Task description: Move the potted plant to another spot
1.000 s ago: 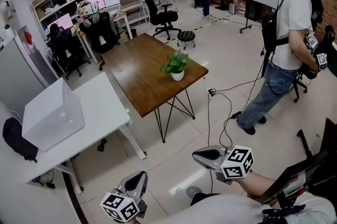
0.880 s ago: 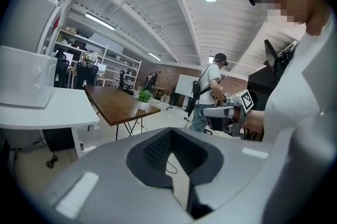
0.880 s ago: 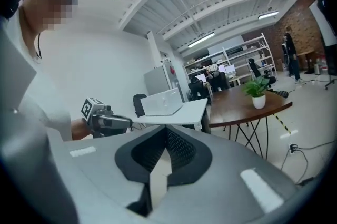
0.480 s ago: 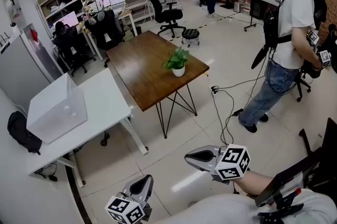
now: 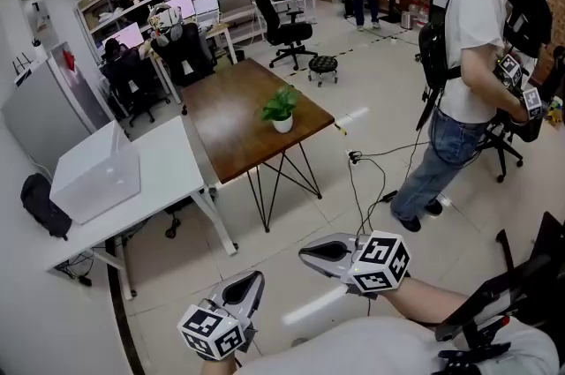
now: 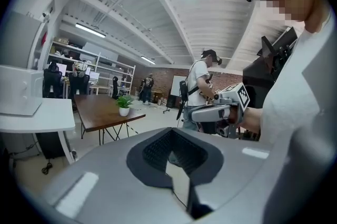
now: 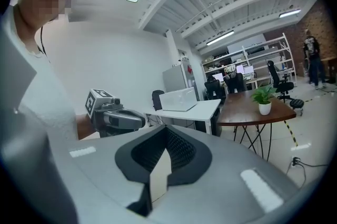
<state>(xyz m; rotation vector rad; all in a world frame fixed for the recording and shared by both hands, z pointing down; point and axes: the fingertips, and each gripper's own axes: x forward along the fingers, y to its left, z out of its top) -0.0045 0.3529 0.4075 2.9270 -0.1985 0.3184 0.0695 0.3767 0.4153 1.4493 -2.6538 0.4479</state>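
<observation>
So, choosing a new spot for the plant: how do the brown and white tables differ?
The brown table is dark wood on thin black legs; the white table has thick white ones. The brown table carries the potted plant, the white table a white box. Both are rectangular.

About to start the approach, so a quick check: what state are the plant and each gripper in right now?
potted plant: upright on the wooden table, near its edge, untouched.
left gripper: jaws shut, empty, well short of the table.
right gripper: jaws shut, empty, well short of the table.
</observation>
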